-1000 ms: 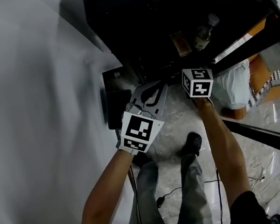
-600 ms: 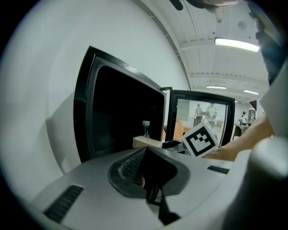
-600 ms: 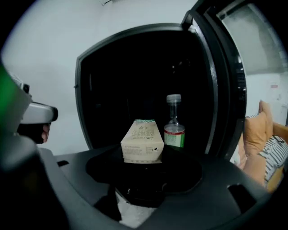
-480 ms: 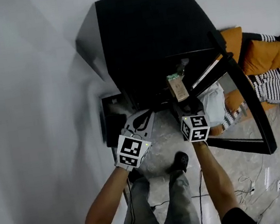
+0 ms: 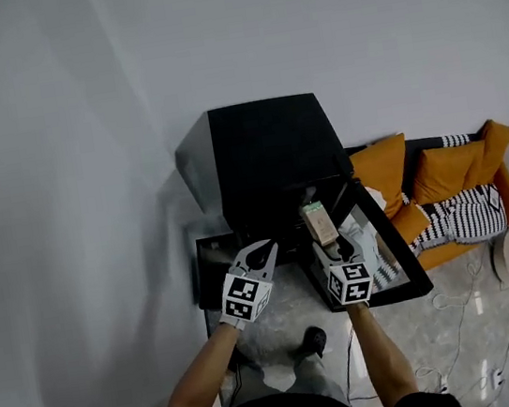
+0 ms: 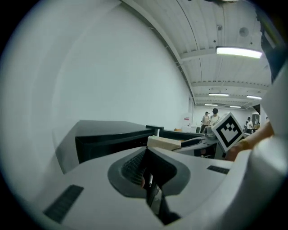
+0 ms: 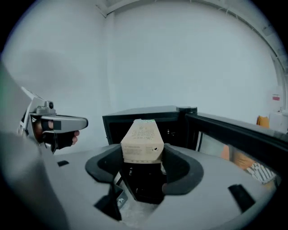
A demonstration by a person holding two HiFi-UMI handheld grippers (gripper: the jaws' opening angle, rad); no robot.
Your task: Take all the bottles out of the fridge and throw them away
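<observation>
1. One bottle (image 5: 316, 222) is in your right gripper (image 5: 327, 246). Its fingers are closed on the beige body from both sides, and the bottle stands roughly upright between them, so I think nothing can spill while you carry it.
2. You hold it in front of the open fridge (image 5: 265, 149), outside the dark cavity and beside the glass door (image 5: 398, 241), which stands wide to the right. I judge that this bottle is already taken out.
3. Your left gripper (image 5: 260, 252) hangs near the fridge's left front corner, with its fingers fully together and nothing between them. It is free, probably to fetch another bottle or to push the door.
4. No bin shows in any view, so you must look for the place to throw the bottle away. Whether more bottles wait inside I cannot tell, because the interior is too dark.
</observation>
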